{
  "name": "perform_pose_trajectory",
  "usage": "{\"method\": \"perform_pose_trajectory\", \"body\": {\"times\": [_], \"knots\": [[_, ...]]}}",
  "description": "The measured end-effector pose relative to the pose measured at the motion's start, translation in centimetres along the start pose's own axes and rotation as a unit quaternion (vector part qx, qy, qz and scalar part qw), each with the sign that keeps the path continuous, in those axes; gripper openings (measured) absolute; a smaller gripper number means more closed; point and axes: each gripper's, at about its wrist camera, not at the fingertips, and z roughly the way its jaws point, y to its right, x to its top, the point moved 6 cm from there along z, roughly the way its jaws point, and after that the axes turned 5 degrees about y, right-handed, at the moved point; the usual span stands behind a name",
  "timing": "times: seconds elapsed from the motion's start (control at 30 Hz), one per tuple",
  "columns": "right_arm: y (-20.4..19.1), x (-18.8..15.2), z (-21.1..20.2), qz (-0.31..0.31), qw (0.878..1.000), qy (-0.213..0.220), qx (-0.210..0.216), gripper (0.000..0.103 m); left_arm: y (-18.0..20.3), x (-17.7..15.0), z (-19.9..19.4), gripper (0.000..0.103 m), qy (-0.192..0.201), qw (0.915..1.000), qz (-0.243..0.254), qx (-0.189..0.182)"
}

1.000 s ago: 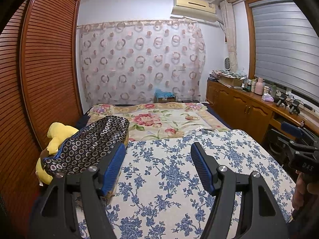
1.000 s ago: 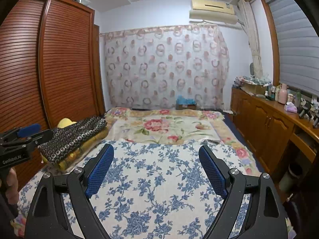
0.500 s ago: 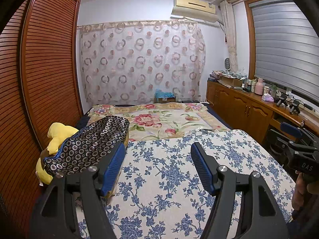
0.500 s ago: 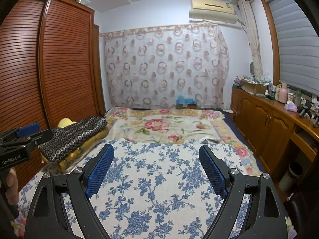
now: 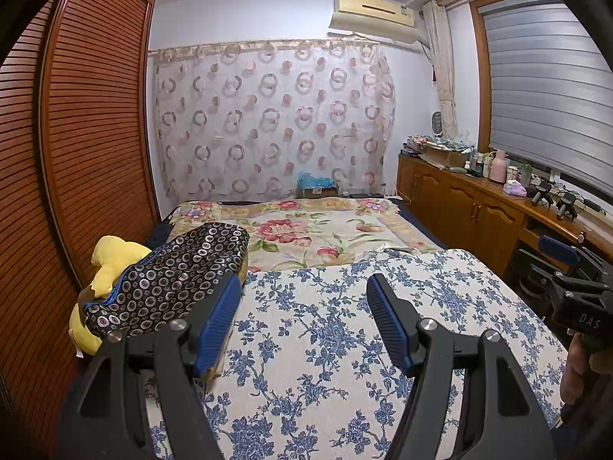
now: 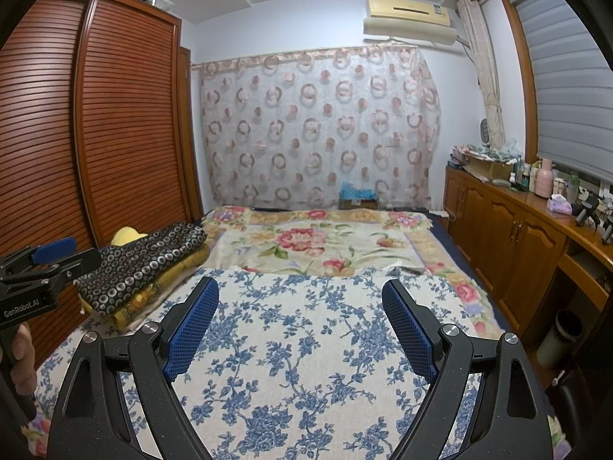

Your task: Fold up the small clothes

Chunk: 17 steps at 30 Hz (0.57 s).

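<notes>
The left gripper (image 5: 302, 287) hangs above the bed with its two blue ribbed pads spread wide and nothing between them. The right gripper (image 6: 300, 291) is spread just as wide, also holding nothing, its pads dimpled like a fine grid. Both point along the bed toward the curtain (image 6: 318, 126), a thin sheer cloth printed with pink rings.

Under them lies a flat woven cover (image 5: 345, 326) with blue flowers on cream, its far edge a straight line across the bed. Beyond it is a quilt (image 6: 318, 241) with red flowers. At the left side sits a soft folded pile, topped by a dark cloth with small ring dots (image 5: 172, 276), with a yellow plush toy (image 5: 111, 257) behind it. The pile sits close to the slatted wooden wardrobe (image 5: 76, 134). On the right, a wooden cabinet (image 6: 509, 241) runs along the bed.
</notes>
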Motion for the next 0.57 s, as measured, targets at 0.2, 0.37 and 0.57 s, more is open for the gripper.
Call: {"method": "perform_pose_trajectory", "body": {"times": [0.2,0.37,0.57], "knots": [[-0.01,0.04,-0.07,0.0,1.0,0.0,0.0,0.089,0.07,-0.04,0.02,0.068,0.0,1.0,0.0,0.0],[0.0,0.04,-0.03,0.001,1.0,-0.001,0.0,0.089,0.09,-0.07,0.01,0.068,0.0,1.0,0.0,0.001],[0.02,0.07,-0.06,0.001,1.0,-0.001,0.0,0.089,0.07,-0.07,0.01,0.068,0.0,1.0,0.0,0.0]]}}
